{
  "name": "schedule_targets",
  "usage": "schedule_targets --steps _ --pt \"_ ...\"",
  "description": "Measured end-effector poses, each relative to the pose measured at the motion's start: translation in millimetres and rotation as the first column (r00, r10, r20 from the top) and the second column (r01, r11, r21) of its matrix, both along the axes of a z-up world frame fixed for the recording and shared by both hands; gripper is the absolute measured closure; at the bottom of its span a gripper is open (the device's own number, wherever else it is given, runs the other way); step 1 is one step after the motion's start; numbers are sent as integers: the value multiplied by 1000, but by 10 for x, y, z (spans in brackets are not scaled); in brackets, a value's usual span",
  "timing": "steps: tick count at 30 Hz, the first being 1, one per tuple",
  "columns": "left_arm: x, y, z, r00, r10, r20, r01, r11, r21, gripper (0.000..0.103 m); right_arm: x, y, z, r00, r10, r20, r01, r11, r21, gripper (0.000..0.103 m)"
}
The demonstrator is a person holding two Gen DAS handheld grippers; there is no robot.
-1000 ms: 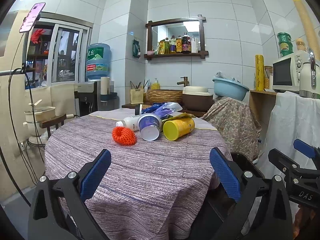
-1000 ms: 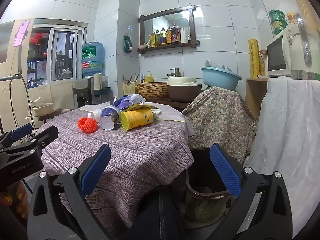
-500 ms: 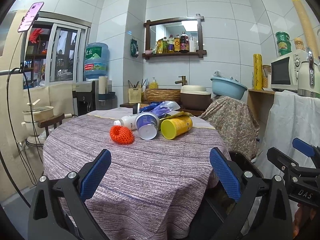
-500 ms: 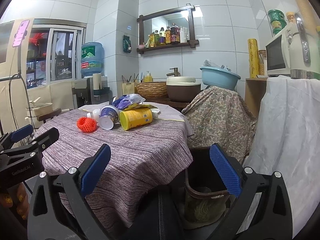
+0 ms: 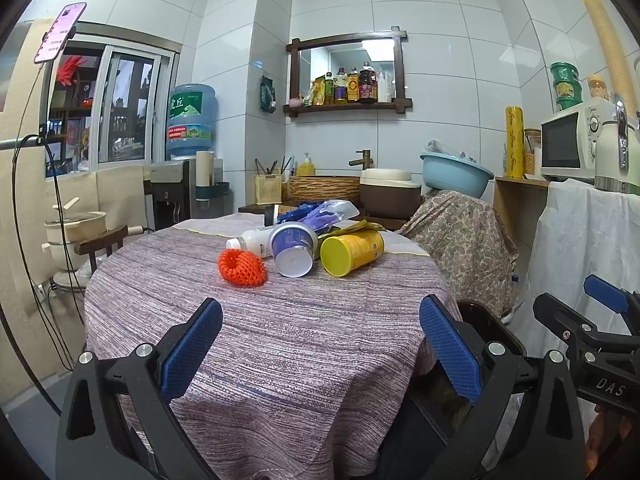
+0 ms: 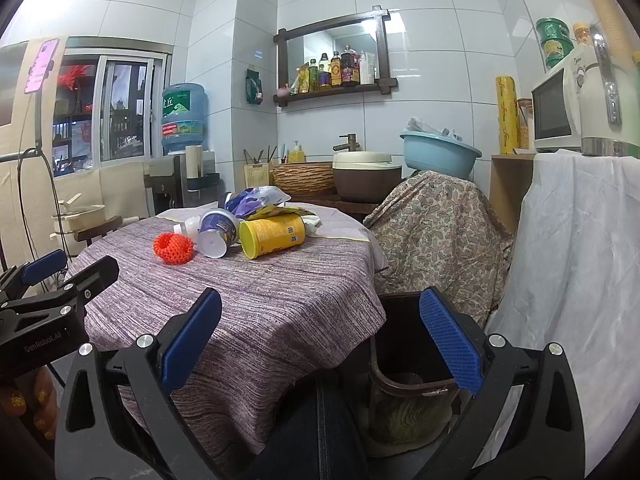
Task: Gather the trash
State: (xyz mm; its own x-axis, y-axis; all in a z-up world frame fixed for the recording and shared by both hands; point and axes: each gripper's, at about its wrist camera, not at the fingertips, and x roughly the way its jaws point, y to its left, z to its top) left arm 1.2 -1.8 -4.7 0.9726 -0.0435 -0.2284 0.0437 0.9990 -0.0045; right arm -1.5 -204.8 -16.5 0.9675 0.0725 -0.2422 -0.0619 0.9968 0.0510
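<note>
A pile of trash lies at the far side of the round table [image 5: 280, 344]: an orange foam net [image 5: 241, 268], a purple-white cup [image 5: 293, 249] on its side, a yellow can [image 5: 351, 251] on its side, a white bottle [image 5: 250, 242] and purple and yellow wrappers [image 5: 320, 213]. The same pile shows in the right wrist view, with the net [image 6: 173, 248], cup [image 6: 218, 234] and can [image 6: 272, 235]. A dark waste bin [image 6: 404, 364] stands on the floor right of the table. My left gripper [image 5: 320, 344] is open and empty over the table's near part. My right gripper [image 6: 320, 336] is open and empty above the table's edge and the bin.
A chair draped in patterned cloth [image 5: 460, 240] stands behind the bin. A white sheet [image 6: 576, 260] covers furniture at the right, with a microwave [image 5: 568, 146] on top. A water dispenser [image 5: 176, 192] and a stool with a pot [image 5: 80, 232] stand at the left.
Both grippers have drifted slightly; the trash pile sits a little higher in the left view. Nothing was taken hold of or moved on the table.
</note>
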Motion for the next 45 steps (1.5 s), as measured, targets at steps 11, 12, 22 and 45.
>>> schedule_targets --steps 11,12,22,45 --pt "0 -4 3 1000 1 1 -1 1000 2 5 -2 -2 -3 1000 -3 0 3 1000 1 5" --pt "-2 -4 2 1000 1 1 -1 1000 1 5 -1 -3 -2 1000 -2 0 2 1000 1 5" --pt "1 -7 3 1000 1 0 -1 1000 2 5 9 -9 -11 1000 -1 -2 1 1000 4 5" --pt "68 17 -146 999 -22 -40 22 1000 2 5 169 31 -48 999 12 -30 -13 1000 -18 5"
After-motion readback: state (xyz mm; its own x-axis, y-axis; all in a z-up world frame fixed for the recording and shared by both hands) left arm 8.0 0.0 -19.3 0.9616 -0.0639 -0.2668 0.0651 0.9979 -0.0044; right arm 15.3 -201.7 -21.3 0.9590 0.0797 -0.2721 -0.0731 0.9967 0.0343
